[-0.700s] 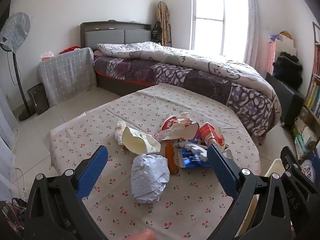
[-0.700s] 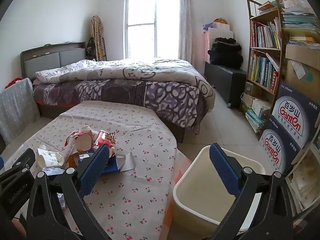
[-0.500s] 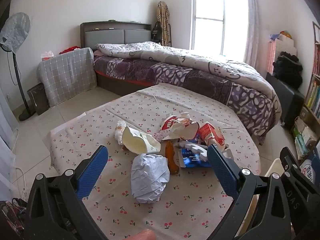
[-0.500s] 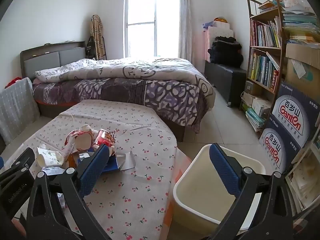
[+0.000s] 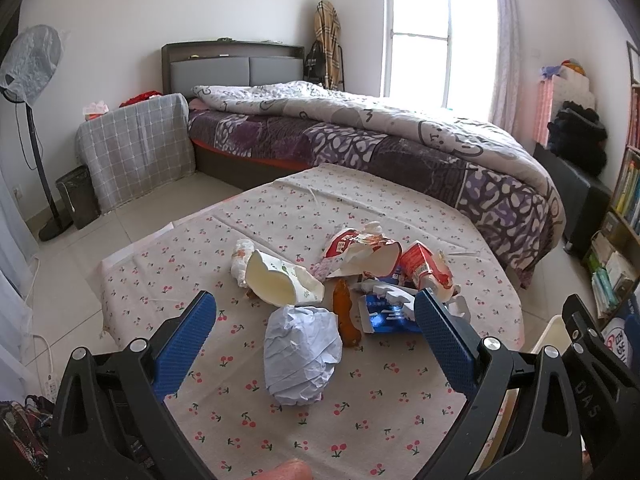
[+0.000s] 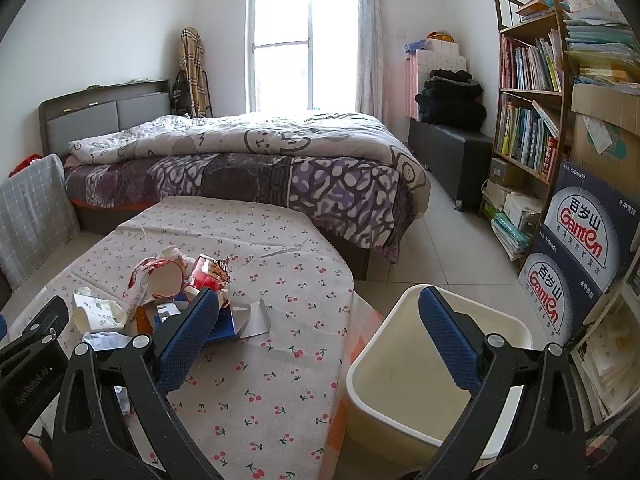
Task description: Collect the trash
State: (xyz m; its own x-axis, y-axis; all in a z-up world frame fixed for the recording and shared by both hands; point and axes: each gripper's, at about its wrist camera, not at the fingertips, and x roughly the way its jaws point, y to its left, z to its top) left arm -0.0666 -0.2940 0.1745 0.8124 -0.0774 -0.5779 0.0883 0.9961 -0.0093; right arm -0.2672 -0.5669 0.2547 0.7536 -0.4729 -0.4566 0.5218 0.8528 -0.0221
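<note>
- The right gripper (image 6: pixel 318 312) hangs with its blue-padded jaws spread wide, nothing between them.
- The cream bin (image 6: pixel 404 364) stands on the floor just beside the table (image 6: pixel 280 360), at its right edge.
- The trash pile (image 6: pixel 172 292) sits on the table's cherry-print cloth, well left of the bin.
- A red carton (image 6: pixel 208 272) tops that pile on the side nearer the bin.
- The left gripper (image 6: pixel 32 344) shows at the frame's left edge, far from the bin.

Roughly seven trash pieces (image 5: pixel 303 354), one bin (image 6: pixel 404 396), two tools (image 5: pixel 316 314).
</note>
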